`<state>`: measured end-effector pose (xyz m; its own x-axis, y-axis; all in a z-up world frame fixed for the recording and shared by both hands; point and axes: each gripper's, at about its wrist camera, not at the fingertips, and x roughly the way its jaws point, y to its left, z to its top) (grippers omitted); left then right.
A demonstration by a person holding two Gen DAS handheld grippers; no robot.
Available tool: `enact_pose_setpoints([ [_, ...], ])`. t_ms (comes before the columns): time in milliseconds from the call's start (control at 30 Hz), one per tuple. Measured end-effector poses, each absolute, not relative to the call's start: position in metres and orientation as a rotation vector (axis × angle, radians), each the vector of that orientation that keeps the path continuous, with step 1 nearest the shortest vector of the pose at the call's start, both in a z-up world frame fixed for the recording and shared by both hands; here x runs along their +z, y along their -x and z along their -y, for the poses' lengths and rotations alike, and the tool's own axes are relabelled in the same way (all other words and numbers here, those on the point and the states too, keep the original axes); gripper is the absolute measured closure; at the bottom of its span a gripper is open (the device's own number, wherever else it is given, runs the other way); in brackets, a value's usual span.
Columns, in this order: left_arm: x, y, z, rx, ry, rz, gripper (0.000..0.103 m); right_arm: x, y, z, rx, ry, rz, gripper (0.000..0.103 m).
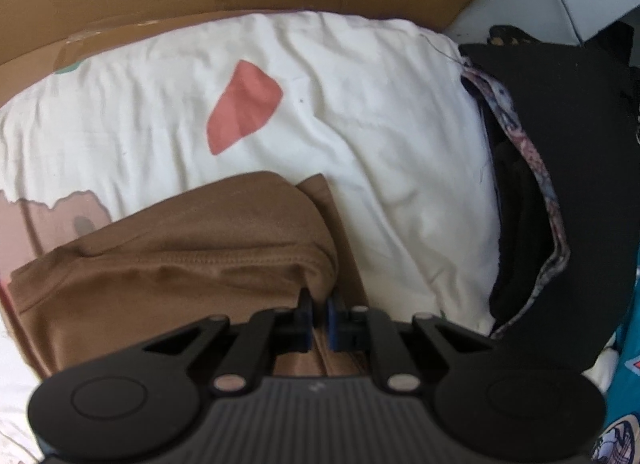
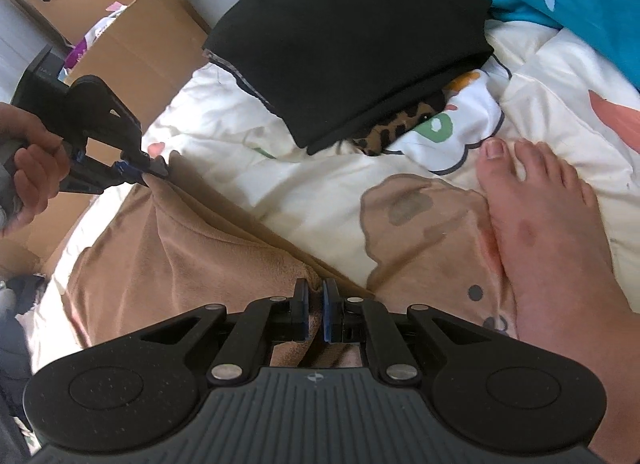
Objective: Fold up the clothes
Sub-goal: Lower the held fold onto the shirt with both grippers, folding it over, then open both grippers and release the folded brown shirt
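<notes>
1. The brown garment [image 2: 168, 248] lies on the white printed bedsheet [image 1: 360, 112], just beside a bare foot [image 2: 548, 224]
2. The left gripper [image 1: 319, 310] is clenched on one corner; the right gripper [image 2: 315, 304] pinches another edge
3. A folded black pile [image 2: 348, 44] sits nearby
4. Risk: the thin pinches could slip as the cloth lifts, or the fold could drag against the foot
</notes>
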<state>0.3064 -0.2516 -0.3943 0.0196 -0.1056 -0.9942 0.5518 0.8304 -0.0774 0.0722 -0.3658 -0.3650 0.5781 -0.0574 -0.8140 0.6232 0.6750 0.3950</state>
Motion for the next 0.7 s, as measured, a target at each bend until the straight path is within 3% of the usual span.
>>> enact_pose_setpoints([
  [267, -0.413, -0.308, 0.259, -0.548, -0.382, -1.486, 0.095, -0.374, -0.072, 0.367, -0.462, -0.698, -0.894, 0.099],
  [467, -0.414, -0.315, 0.258, -0.589, -0.360, -1.479, 0.088, -0.381, -0.075, 0.373, -0.488, -0.732, -0.908, 0.097],
  [633, -0.383, -0.334, 0.245, -0.608, -0.267, -1.428, 0.060, -0.380, -0.075, 0.375, -0.529, -0.731, -0.924, 0.091],
  [700, -0.367, -0.339, 0.239, -0.599, -0.253, -1.390, 0.056, -0.376, -0.076, 0.373, -0.547, -0.720, -0.930, 0.091],
])
